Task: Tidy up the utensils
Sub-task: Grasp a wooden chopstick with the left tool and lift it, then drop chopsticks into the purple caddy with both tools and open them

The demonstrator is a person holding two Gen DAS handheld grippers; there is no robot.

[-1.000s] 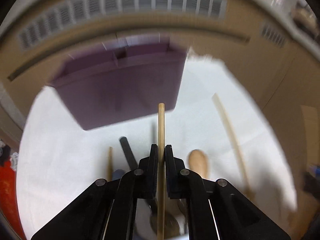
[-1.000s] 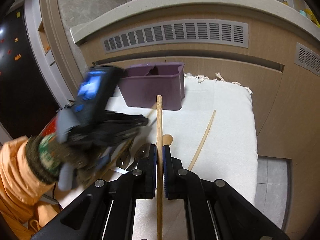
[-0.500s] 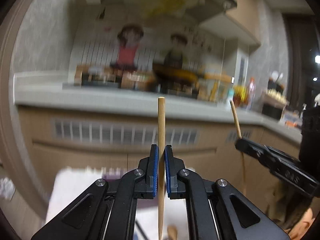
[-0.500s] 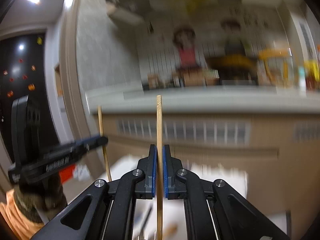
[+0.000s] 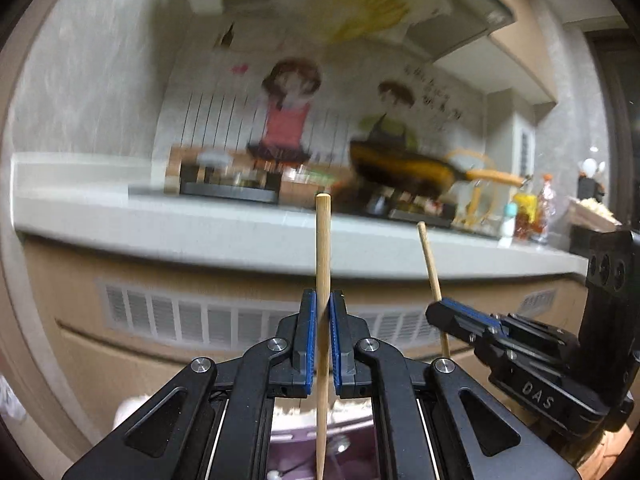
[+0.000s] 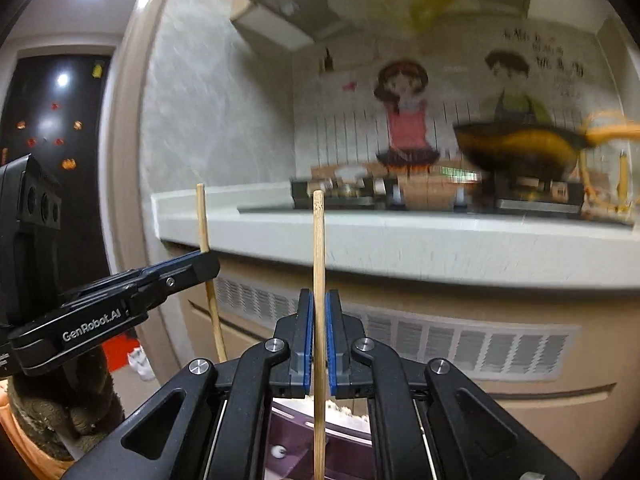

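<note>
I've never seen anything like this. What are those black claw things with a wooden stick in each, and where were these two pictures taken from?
They are not robot arms. A person holds a two-finger tool in each hand, and a small wide-angle camera on each tool looks forward along its fingers.

One picture comes from the left gripper, the other from the right gripper. Each is shut on a chopstick: the left chopstick and the right chopstick, both standing upright. Each camera also catches the other tool off to the side.

Behind is a kitchen counter with a blurred pan. Low down, behind the fingers, a purple utensil holder shows, probably where the chopsticks belong.
</note>
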